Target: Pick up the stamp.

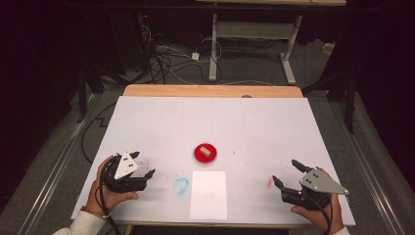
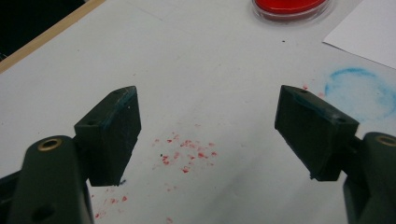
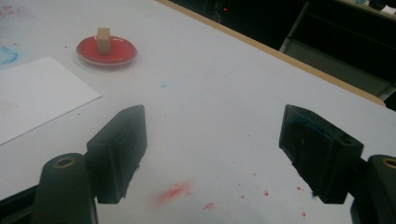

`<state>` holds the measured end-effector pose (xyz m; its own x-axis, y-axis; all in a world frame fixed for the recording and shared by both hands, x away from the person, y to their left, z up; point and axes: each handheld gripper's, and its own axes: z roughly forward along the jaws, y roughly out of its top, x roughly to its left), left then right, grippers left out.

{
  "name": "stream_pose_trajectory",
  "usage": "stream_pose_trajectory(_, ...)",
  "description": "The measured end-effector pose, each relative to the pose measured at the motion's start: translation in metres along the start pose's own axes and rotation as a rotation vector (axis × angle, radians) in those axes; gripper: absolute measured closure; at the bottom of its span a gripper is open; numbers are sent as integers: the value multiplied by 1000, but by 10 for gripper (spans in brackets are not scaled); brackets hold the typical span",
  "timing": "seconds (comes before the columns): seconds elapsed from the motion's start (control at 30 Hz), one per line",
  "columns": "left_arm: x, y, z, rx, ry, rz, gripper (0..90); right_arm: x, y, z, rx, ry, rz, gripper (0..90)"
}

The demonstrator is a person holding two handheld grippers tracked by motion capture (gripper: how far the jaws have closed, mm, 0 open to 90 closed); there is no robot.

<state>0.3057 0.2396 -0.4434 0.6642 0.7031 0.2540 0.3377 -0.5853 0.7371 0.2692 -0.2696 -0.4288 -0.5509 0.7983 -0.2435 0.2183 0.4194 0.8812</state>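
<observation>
The work looks barely begun. The left tongs rest on the table at about eight o'clock, jaws spread wide with nothing between them; in the left gripper view only bare surface and red specks lie in the gap. The right tongs sit at about four o'clock, equally wide open and empty, with a red smear just ahead of them.

The block stands upright in the red dish near the table's centre, well apart from both tongs. A white sheet lies just beside the dish at six o'clock from it, blank as far as the high view shows, though that view is too coarse to rule out faint marks. A blue ring stains the table at nine o'clock from the sheet.

Judging by this, the block is untouched: reaching for it, lifting it from the dish and pressing it on the sheet all remain.
</observation>
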Motion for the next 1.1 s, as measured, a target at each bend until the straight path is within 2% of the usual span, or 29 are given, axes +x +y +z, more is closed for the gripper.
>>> stream_pose_trajectory(0.3,3,22,2,15,-26,71,220,2,0,3,19,19,-20,252)
stream_pose_trajectory(0.57,4,30,8,15,-29,86,220,2,1,6,19,22,-18,255)
stream_pose_trajectory(0.8,8,31,10,19,-43,69,238,3,1,13,36,36,-33,257)
stream_pose_trajectory(0.93,6,36,10,31,-53,87,248,4,1,13,47,43,-42,260)
stream_pose_trajectory(1.1,4,42,10,19,-59,105,247,4,1,12,42,42,-39,259)
